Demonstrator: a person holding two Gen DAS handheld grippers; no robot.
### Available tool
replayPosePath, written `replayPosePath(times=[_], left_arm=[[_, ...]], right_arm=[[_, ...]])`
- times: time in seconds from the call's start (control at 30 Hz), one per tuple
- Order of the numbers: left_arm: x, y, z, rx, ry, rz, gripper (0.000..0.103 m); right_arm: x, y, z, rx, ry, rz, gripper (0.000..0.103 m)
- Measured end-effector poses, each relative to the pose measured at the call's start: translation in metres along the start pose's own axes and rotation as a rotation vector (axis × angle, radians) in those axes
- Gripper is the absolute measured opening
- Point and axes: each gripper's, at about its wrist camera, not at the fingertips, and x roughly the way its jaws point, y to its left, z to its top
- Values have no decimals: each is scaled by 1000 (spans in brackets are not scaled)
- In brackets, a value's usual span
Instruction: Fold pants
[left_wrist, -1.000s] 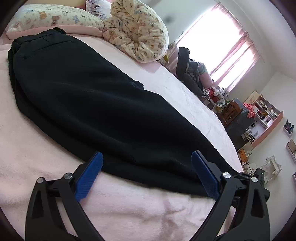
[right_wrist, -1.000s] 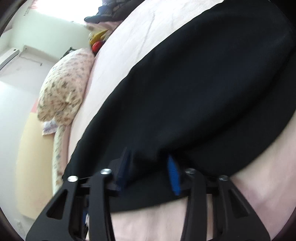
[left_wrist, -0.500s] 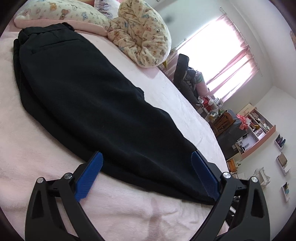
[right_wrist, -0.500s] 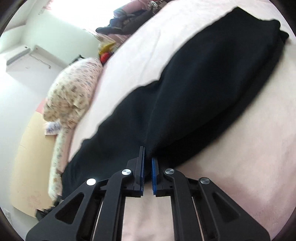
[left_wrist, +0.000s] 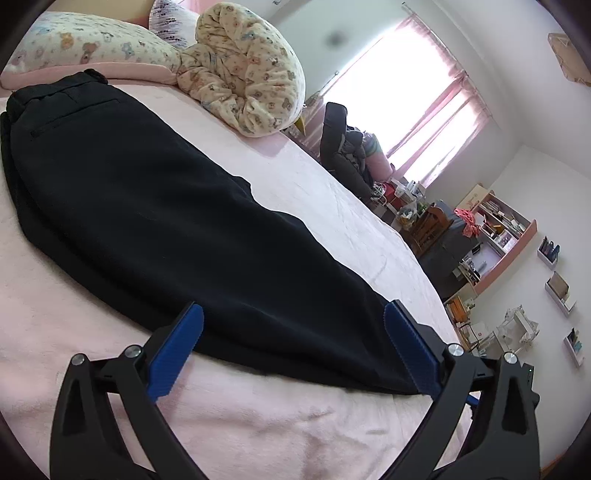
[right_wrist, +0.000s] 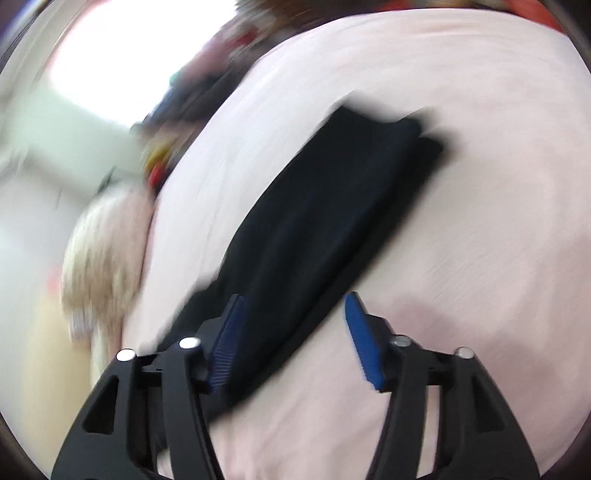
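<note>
Black pants (left_wrist: 177, 221) lie flat along the pink bed, one leg folded over the other, waistband at the far left by the pillows and hems near me. My left gripper (left_wrist: 291, 328) is open and empty, just above the hem end of the legs. In the blurred right wrist view the pants (right_wrist: 325, 221) run diagonally from the lower left to the hems at upper right. My right gripper (right_wrist: 291, 321) is open and empty above the pants' near part.
The pink bed cover (left_wrist: 258, 424) fills the foreground. Patterned pillows (left_wrist: 243, 70) lie at the head of the bed. Beyond the far bed edge are a dark chair with clothes (left_wrist: 343, 147), a desk and wall shelves (left_wrist: 498, 236).
My right gripper, shut on the pants half a second ago, has opened and pulled back fast, blurring its view. My left gripper has shifted slightly and stayed open.
</note>
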Motion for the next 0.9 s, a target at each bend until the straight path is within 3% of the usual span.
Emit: replayPosePath(times=[0.1, 0.23, 0.3, 0.43, 0.5, 0.57, 0.6, 0.7, 0.8, 0.9], left_arm=[[3, 1, 1, -8, 5, 2, 99], [6, 4, -1, -25, 17, 9, 99], [8, 6, 0, -34, 23, 14, 99], [11, 8, -1, -43, 33, 22, 100], [12, 7, -2, -43, 40, 23, 100], [12, 6, -3, -41, 43, 25, 100], [12, 6, -2, -41, 42, 25, 100], [10, 7, -1, -43, 31, 27, 100], [8, 10, 0, -59, 30, 16, 100], [4, 11, 7, -91, 26, -11, 100]], right_arm=[[-6, -32, 34, 142, -63, -36, 59], [12, -52, 54, 247, -59, -64, 55], [16, -60, 64, 236, -75, -91, 49], [30, -65, 73, 210, -100, -158, 46], [40, -65, 74, 182, -99, -169, 35], [33, -61, 75, 123, -130, -143, 14], [26, -61, 75, 115, -152, -123, 12], [10, -74, 67, 154, -202, -81, 12], [32, -88, 62, 161, -127, -151, 13], [19, -81, 60, 141, -81, -176, 26]])
